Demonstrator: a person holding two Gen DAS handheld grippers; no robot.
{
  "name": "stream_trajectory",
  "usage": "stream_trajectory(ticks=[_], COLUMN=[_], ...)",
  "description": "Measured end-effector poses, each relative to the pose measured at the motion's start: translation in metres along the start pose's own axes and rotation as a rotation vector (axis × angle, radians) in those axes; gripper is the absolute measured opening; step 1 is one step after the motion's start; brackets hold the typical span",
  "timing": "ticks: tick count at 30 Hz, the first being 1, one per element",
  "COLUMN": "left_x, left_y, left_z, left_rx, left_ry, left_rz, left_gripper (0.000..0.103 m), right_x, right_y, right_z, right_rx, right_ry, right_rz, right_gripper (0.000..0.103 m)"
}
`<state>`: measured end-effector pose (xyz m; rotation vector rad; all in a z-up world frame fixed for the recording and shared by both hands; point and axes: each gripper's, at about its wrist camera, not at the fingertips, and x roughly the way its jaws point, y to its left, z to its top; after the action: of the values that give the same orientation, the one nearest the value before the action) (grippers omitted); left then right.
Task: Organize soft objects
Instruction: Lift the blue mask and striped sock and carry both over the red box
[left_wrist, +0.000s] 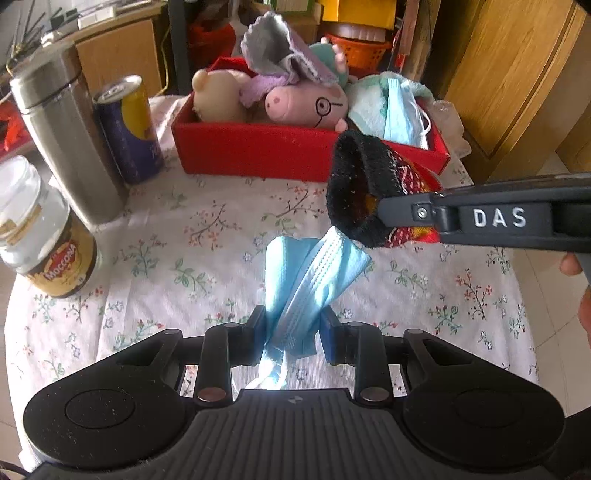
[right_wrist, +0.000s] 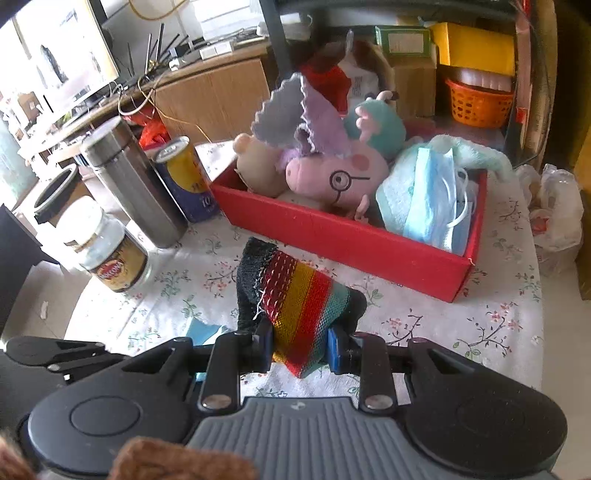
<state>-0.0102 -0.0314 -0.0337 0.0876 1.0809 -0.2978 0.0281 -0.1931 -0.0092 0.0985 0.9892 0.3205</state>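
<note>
We find the left tongs closed on a crumpled mask, held above the surface. The right tongs are clamped on a striped sock, short of the red box. Both items look light and limp; they should sag and could slip, so we judge a mid-bunch grip soundest.

A crumpled blue face mask is pinched between the pads of the left claw above the floral worktop. A striped sock is gripped by the right claw, near the red box of plush toys
</note>
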Motion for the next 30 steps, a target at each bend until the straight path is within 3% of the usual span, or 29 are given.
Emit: stream_trajectory(ticks=[30], left_x=[-0.022], left_y=[-0.011], left_z=[0.049], left_rx=[-0.012], left_ry=[-0.177], left_rz=[0.067], left_gripper=[0.03], right_x=[-0.038], right_y=[-0.015], right_z=[0.0], right_rx=[0.027], right_ry=[-0.089], right_rz=[0.027], right_gripper=[0.001])
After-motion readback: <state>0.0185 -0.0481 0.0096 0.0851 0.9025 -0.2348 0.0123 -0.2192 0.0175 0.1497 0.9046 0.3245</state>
